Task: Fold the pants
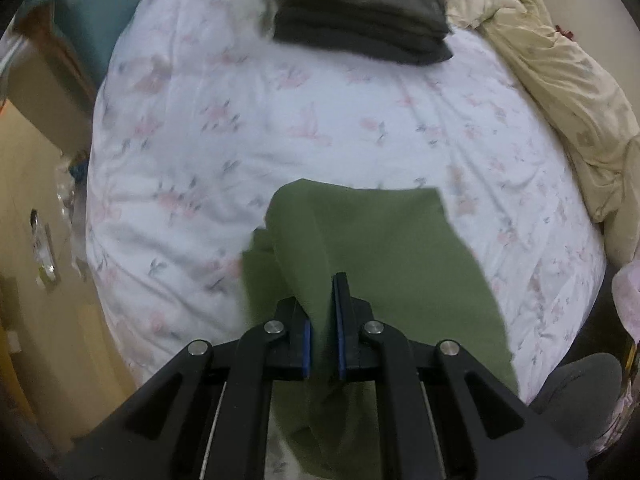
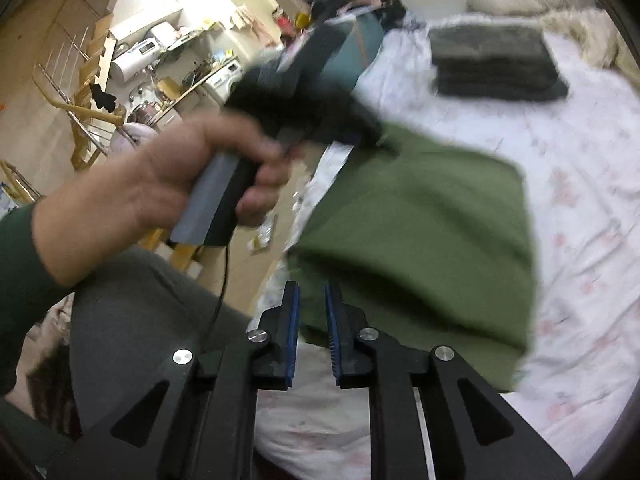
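Two grippers work over a floral bedsheet (image 1: 280, 128): left gripper (image 1: 323, 312) clenches green pants (image 1: 392, 248), right gripper (image 2: 311, 320) released.

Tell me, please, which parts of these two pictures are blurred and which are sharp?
Left wrist view: the left claw is sharp, the green pants and folded dark stack slightly soft. Right wrist view: the hand and pants smear with motion, the right claw stays crisp.
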Demonstrator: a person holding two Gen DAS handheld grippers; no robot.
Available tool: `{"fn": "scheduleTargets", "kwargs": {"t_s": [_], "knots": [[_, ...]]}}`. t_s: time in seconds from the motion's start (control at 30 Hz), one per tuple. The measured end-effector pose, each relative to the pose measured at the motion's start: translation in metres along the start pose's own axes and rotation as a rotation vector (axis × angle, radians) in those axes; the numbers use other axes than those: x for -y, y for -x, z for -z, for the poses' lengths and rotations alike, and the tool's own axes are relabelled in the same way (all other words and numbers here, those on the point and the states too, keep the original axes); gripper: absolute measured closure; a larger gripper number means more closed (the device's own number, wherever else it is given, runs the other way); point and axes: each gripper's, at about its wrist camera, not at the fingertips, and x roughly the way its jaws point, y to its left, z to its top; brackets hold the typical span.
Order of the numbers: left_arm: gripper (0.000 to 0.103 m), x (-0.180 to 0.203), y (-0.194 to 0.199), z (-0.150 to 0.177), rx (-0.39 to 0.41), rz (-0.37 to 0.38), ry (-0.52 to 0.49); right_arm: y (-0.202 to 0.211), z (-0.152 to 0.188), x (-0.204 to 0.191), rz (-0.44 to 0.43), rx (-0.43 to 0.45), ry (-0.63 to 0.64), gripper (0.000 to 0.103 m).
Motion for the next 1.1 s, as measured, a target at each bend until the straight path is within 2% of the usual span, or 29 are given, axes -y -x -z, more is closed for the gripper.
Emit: {"fn": "scheduleTargets", "kwargs": {"t_s": [0.03,0.07,0.1,0.17,0.23,0.33,0.5,0.53,0.6,0.63,0.67,0.7,0.77,0.8,0.83,0.87,0.93,0.97,1.03,1.07,1.1], "knots": [[0.096,-0.003,-0.004,0.002,-0.01,0.012,0.006,0.01,-0.002,0.013,0.032,0.021,-0.02,0.079],[0.096,-0.006,-0.007,0.004,-0.024,0.03,0.019,0.015,-0.005,0.027,0.066,0.035,-0.049,0.062],[0.096,-0.006,-0.008,0.005,-0.029,0.035,0.019,0.018,-0.009,0.04,0.109,0.044,-0.07,0.059],[0.096,-0.001,-0.008,0.01,-0.013,0.007,-0.028,0.015,-0.017,0.058,0.183,0.035,-0.072,0.059],[0.095,0.001,-0.01,0.013,-0.017,-0.024,-0.054,-0.006,-0.025,0.065,0.234,-0.043,-0.01,0.064],[0.094,-0.003,-0.016,0.015,-0.029,-0.066,-0.068,-0.041,-0.017,0.075,0.227,-0.151,0.004,0.07],[0.095,-0.017,-0.024,0.022,-0.076,-0.173,-0.042,-0.072,-0.005,0.071,0.135,-0.194,0.009,0.072],[0.095,-0.019,-0.026,0.024,-0.081,-0.18,-0.046,-0.076,-0.005,0.068,0.161,-0.201,0.031,0.077],[0.081,-0.02,-0.033,0.028,-0.087,-0.211,-0.053,-0.085,-0.001,0.068,0.211,-0.22,0.067,0.083],[0.074,-0.02,-0.034,0.029,-0.088,-0.249,-0.053,-0.089,-0.001,0.07,0.222,-0.232,0.076,0.091],[0.064,-0.02,-0.031,0.03,-0.072,-0.299,-0.05,-0.093,0.003,0.075,0.244,-0.254,0.089,0.095],[0.063,-0.02,-0.021,0.03,-0.02,-0.369,-0.049,-0.094,0.005,0.082,0.238,-0.262,0.079,0.098],[0.064,-0.012,0.003,0.032,0.09,-0.452,-0.062,-0.097,0.006,0.089,0.172,-0.259,0.016,0.098],[0.065,-0.004,0.011,0.034,0.143,-0.47,-0.083,-0.097,0.007,0.092,0.147,-0.256,-0.011,0.098],[0.066,0.013,0.022,0.039,0.207,-0.451,-0.143,-0.096,0.007,0.096,0.13,-0.249,-0.037,0.098],[0.066,0.023,0.024,0.04,0.209,-0.412,-0.174,-0.095,0.007,0.096,0.122,-0.244,-0.049,0.098],[0.064,0.047,0.013,0.051,0.157,-0.249,-0.23,-0.092,0.008,0.099,0.091,-0.23,-0.087,0.098],[0.065,0.055,-0.004,0.058,0.087,-0.233,-0.26,-0.089,0.008,0.101,0.071,-0.224,-0.116,0.098],[0.066,0.054,-0.035,0.066,-0.021,-0.251,-0.264,-0.075,0.006,0.106,0.013,-0.197,-0.189,0.094],[0.066,0.05,-0.046,0.067,-0.046,-0.266,-0.252,-0.067,0.005,0.108,-0.01,-0.182,-0.22,0.09],[0.064,0.045,-0.054,0.066,-0.062,-0.296,-0.245,-0.051,0.005,0.113,-0.02,-0.145,-0.259,0.09]]}}
